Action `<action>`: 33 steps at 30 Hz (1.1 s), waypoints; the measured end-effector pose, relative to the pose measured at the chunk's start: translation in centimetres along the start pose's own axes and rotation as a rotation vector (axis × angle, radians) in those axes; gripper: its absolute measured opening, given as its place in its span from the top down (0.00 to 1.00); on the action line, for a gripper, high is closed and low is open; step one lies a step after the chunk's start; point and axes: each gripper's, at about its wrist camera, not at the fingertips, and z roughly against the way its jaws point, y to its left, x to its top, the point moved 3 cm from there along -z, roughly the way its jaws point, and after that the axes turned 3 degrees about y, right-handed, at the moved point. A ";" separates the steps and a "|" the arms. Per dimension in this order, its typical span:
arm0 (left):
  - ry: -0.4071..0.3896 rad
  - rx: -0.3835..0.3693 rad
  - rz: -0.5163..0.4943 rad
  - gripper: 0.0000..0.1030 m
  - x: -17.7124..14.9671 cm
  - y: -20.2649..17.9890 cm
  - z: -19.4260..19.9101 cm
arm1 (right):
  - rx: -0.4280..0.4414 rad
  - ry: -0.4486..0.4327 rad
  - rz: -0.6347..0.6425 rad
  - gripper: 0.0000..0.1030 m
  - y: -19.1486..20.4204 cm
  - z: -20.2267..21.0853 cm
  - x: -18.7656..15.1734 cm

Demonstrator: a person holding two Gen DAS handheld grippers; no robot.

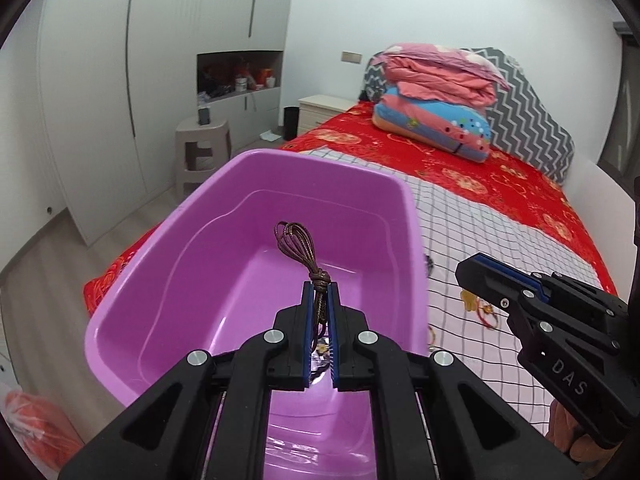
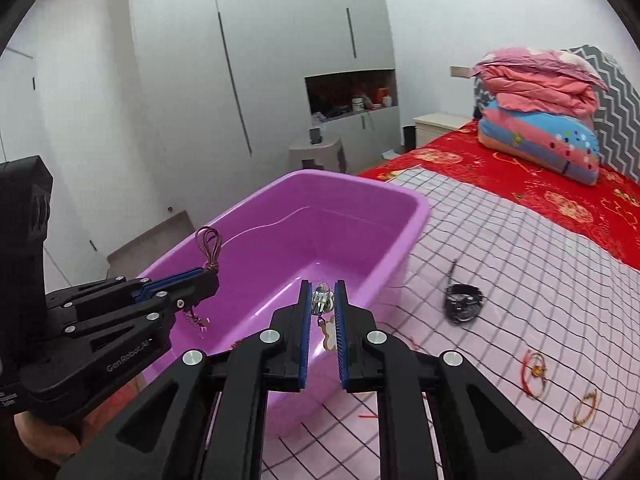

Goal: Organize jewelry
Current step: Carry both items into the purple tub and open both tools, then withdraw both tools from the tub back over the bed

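Note:
A purple plastic tub (image 1: 408, 216) (image 2: 412, 216) stands on the bed's checked pink cloth. My left gripper (image 1: 320, 286) (image 2: 212, 276) is shut on a brown cord necklace (image 1: 298, 244) (image 2: 210, 246) and holds it above the tub's inside. My right gripper (image 2: 323, 285) (image 1: 464, 270) is shut on a silver keychain with a pale charm (image 2: 325, 312), held over the tub's near right rim. A black bracelet (image 2: 462, 302), a red cord bracelet (image 2: 534, 372) and a gold bracelet (image 2: 586, 408) lie on the cloth to the right.
The bed has a red patterned sheet (image 1: 500, 176) with folded quilts (image 1: 436, 100) at the head. A grey stool (image 1: 202, 148), a nightstand (image 1: 320, 110) and white wardrobes (image 1: 120, 80) stand beyond the tub. The floor lies left of the bed.

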 end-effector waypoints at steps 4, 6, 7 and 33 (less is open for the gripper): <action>0.033 0.015 0.037 0.93 -0.3 2.0 -1.0 | 0.045 0.038 0.010 0.89 1.8 -2.2 0.4; 0.052 0.024 0.042 0.93 -0.6 2.5 -1.7 | 0.055 0.060 0.019 0.89 2.4 -3.2 0.3; 0.064 0.033 0.043 0.93 -0.7 2.8 -2.2 | 0.057 0.073 0.025 0.89 2.7 -3.8 0.3; 0.114 0.223 0.138 0.11 -2.8 6.6 -2.4 | -0.032 0.124 0.027 0.63 1.5 -6.2 -0.1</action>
